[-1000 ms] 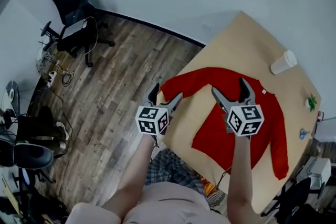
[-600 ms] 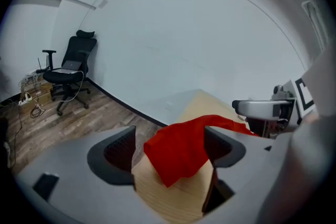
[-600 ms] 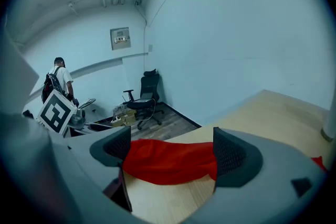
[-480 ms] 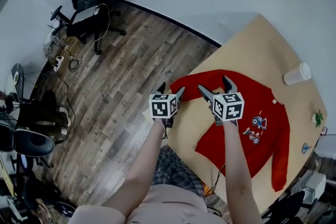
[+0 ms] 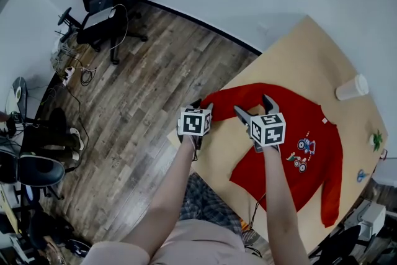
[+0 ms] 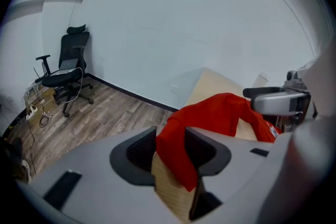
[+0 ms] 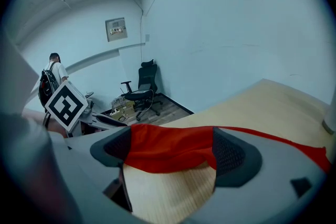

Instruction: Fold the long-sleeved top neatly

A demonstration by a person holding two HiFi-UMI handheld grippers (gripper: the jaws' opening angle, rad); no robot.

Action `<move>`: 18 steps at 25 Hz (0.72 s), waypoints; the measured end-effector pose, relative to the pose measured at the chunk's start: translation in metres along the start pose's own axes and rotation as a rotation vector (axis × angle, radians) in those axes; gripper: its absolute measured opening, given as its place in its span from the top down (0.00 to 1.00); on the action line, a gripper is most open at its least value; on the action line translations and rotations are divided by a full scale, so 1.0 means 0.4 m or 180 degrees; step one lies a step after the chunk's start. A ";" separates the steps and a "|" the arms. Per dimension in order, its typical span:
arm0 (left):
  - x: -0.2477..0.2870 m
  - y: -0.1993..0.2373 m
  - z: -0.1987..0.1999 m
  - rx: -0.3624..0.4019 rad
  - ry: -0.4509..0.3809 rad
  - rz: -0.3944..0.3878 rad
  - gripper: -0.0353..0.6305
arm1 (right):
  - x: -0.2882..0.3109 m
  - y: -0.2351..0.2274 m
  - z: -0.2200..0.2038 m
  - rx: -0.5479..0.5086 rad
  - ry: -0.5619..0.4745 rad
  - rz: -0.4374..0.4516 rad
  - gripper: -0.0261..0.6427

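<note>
A red long-sleeved top [image 5: 310, 161] lies flat on the tan table [image 5: 310, 46], printed front up, one sleeve stretched toward the table's near left corner. My left gripper [image 5: 203, 105] is at that sleeve's cuff end; in the left gripper view its jaws [image 6: 170, 147] are closing with the red sleeve [image 6: 220, 107] between them, the pads not pinching it. My right gripper [image 5: 253, 105] stands open farther along the same sleeve, and the red cloth [image 7: 157, 141] spans the wide gap of the jaws [image 7: 172, 157], low over the tabletop.
A white paper cup [image 5: 351, 87] stands near the table's far right edge. A small green plant [image 5: 376, 139] and a blue item [image 5: 361, 175] sit at the right edge. Wooden floor and a black office chair [image 5: 99, 3] lie to the left.
Both grippers have come down onto the near sleeve. The left gripper's jaws have narrowed around the sleeve end. The right jaws stay wide.
</note>
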State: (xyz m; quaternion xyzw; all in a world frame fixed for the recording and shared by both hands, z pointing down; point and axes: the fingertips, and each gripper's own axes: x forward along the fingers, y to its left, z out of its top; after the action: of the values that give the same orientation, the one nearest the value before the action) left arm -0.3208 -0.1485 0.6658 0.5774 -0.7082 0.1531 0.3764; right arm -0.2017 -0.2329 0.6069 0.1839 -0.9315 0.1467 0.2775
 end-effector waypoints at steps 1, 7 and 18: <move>-0.001 -0.002 -0.001 0.0058 0.0013 0.0023 0.71 | -0.003 -0.001 -0.002 0.0000 0.0002 -0.0004 0.26; -0.033 -0.015 0.019 0.0194 -0.0100 0.0005 0.91 | -0.016 -0.003 -0.008 0.0043 0.0001 -0.0054 0.26; -0.132 -0.163 0.195 0.0225 -0.0627 -0.0578 0.92 | -0.165 -0.112 0.026 0.0300 -0.0294 -0.0534 0.26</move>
State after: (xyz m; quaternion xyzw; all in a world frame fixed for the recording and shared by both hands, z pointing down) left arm -0.2849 -0.1809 0.5619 0.6642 -0.6807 0.0858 0.2968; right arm -0.1362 -0.2593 0.5686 0.2806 -0.9167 0.1579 0.2366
